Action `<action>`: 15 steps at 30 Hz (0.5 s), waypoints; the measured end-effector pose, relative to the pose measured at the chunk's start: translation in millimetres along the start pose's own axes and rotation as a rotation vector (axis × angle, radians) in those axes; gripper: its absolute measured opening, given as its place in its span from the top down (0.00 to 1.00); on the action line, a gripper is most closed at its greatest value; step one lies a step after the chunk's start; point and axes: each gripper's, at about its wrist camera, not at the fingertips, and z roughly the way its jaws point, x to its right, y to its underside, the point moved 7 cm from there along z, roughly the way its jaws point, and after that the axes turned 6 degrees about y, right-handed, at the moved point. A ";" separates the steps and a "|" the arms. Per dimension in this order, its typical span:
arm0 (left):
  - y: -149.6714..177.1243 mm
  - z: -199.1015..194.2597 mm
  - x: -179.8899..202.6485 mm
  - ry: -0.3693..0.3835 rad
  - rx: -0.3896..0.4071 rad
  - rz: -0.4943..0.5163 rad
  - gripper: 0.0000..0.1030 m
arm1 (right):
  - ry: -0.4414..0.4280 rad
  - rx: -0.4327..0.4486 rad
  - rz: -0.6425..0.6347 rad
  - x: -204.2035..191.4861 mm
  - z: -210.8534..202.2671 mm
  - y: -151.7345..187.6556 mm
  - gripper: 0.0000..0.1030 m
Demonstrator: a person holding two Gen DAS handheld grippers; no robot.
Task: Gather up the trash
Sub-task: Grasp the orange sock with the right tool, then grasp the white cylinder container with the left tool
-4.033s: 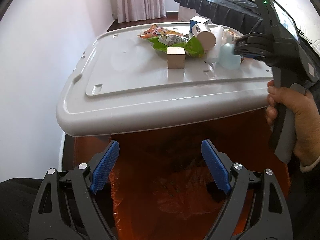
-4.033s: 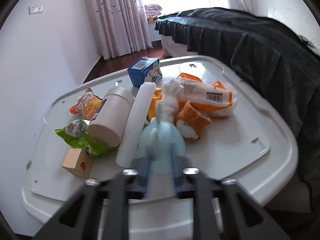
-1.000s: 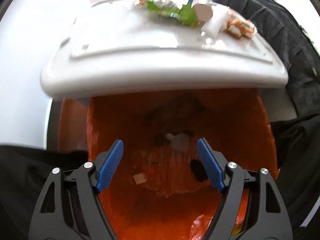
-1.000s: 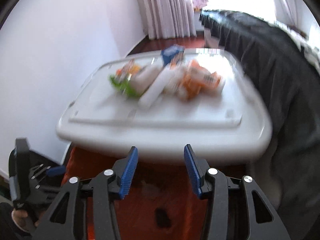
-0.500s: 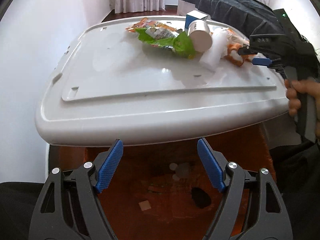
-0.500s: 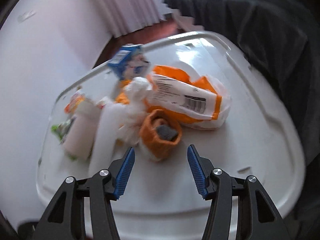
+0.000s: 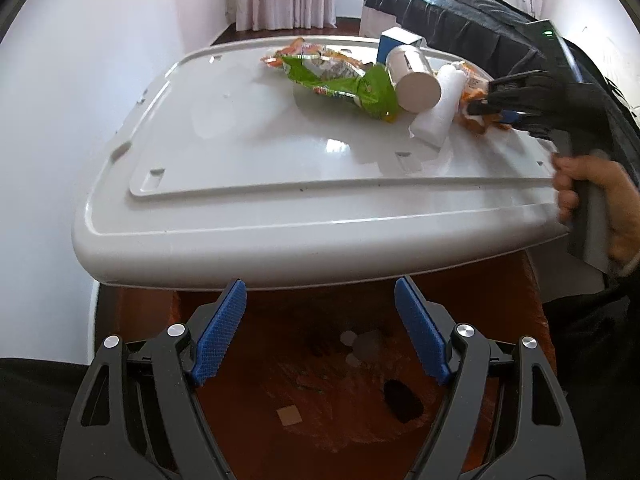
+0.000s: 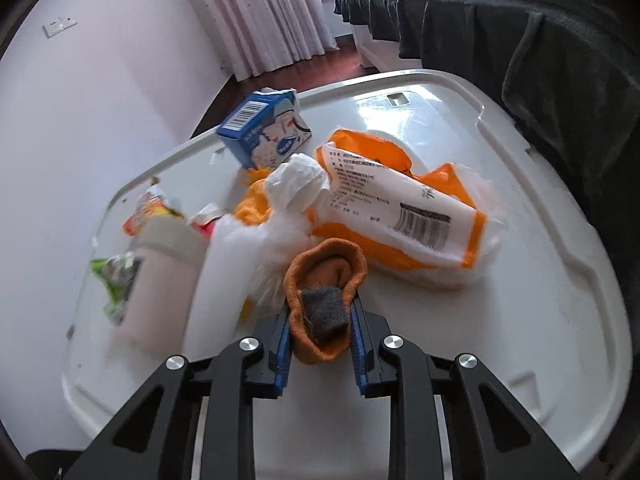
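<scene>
Barcodes (image 8: 425, 219) readable, print illegible; right gripper (image 8: 319, 343) just closed onto orange sock (image 8: 325, 280); left gripper (image 7: 320, 332) spread.

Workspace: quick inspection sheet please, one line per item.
Surface: white bin lid, glossy, trash piled at its far right.
Job's things: orange sock, tissue pack, blue carton, green wrapper, white tube, foam roll; orange-lined bin below.
Clutter: nothing seen.
Grippers: right gripper has just been closing, pads pressing the sock; left gripper open over the bin.
Cables: nothing seen.
Surroundings: dark-covered bed, curtains, white wall.
</scene>
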 end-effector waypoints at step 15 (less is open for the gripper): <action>-121.4 5.7 76.0 0.107 0.100 0.136 0.27 | -0.084 0.090 -0.029 25.5 -112.4 71.7 0.76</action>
